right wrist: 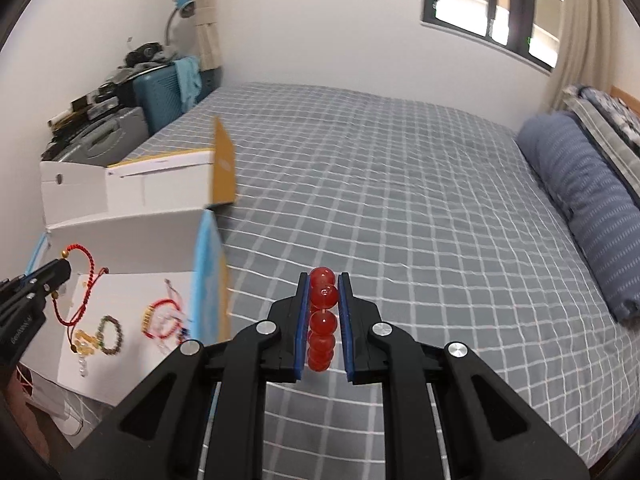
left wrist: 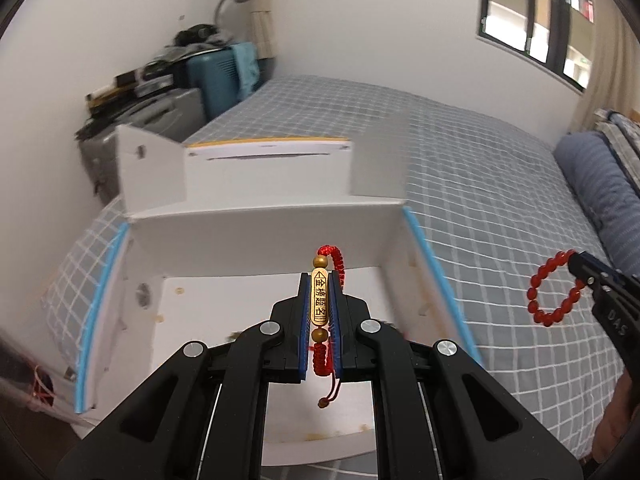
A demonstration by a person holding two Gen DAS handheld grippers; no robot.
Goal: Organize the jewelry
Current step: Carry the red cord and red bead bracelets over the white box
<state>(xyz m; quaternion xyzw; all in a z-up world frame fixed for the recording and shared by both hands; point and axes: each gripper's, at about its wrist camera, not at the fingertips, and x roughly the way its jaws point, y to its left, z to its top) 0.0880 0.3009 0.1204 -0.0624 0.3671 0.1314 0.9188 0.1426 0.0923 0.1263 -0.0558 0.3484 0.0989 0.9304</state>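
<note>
**Two bracelets held above the bed, box open at left**

The left tool (left wrist: 320,312) is clamped on a red cord bracelet (left wrist: 322,300) whose gold bar charm carries four engraved Chinese characters, 金榜题名, with a small arrow-like mark at the far end; a gold bead sits at each end of the bar. It hangs over the open white cardboard box (left wrist: 256,236), which has light-blue edges and lies on the grey checked bed (left wrist: 480,208).

The right tool (right wrist: 322,320) is closed around a red bead bracelet (right wrist: 322,312), off to the right of the box and above the bedspread. In the left wrist view its black body shows white lettering, seemingly "DAS".

Inside the box, the right wrist view shows several more bracelets (right wrist: 110,334): a dark beaded one, a red cord one, yellowish and pale beads. The raised lid stands at the far side. Beyond it, a teal suitcase (right wrist: 160,88) and a blue desk lamp (right wrist: 182,4) stand by the wall; a blue striped bolster (right wrist: 580,204) lies at the right.
</note>
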